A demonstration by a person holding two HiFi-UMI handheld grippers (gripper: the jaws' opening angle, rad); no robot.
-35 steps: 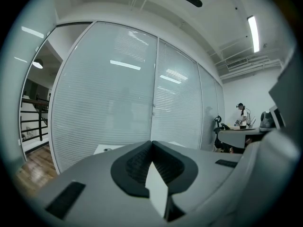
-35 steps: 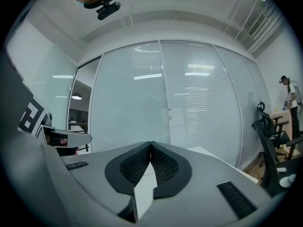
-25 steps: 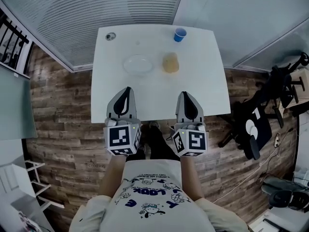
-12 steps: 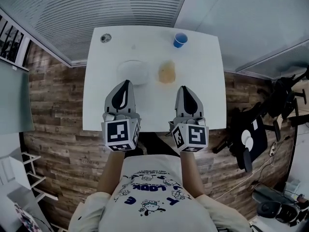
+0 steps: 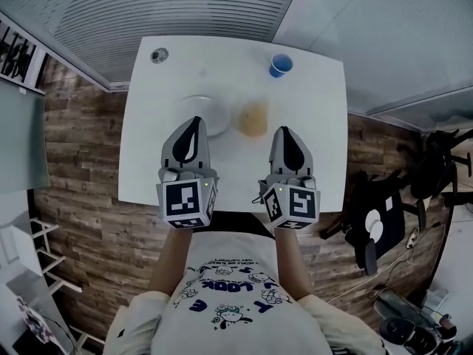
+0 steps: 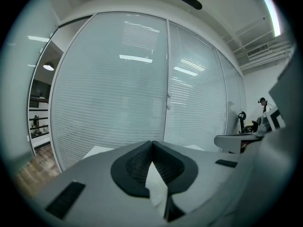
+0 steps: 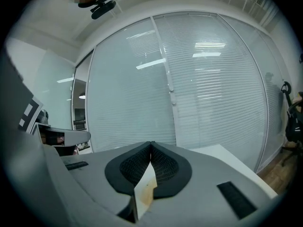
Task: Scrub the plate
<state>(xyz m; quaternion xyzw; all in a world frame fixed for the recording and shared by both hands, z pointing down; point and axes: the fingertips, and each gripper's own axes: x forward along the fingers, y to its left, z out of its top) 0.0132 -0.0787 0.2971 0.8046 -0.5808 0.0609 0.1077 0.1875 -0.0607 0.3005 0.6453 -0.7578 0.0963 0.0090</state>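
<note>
I recorded a white table [image 5: 314,124], a pale translucent plate [image 5: 205,112], a yellow-tan sponge [image 5: 253,118] and a blue cup [image 5: 280,65]. The left gripper [image 5: 194,120] and right gripper [image 5: 284,130] were grey with black pads and black-and-white square markers. The floor [image 5: 81,168] showed brown wood planks. The T-shirt [image 5: 229,316] was white with dark-blue cartoon print.

Overhead above table [image 5: 144,161] — gripper views level

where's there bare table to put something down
Widest bare patch: right side of the table, between the sponge, the blue cup and the right edge. A narrower strip runs left of the plate. The far middle, between the small round thing and the cup, is bare too. The centre is crowded: plate and sponge side by side.
</note>
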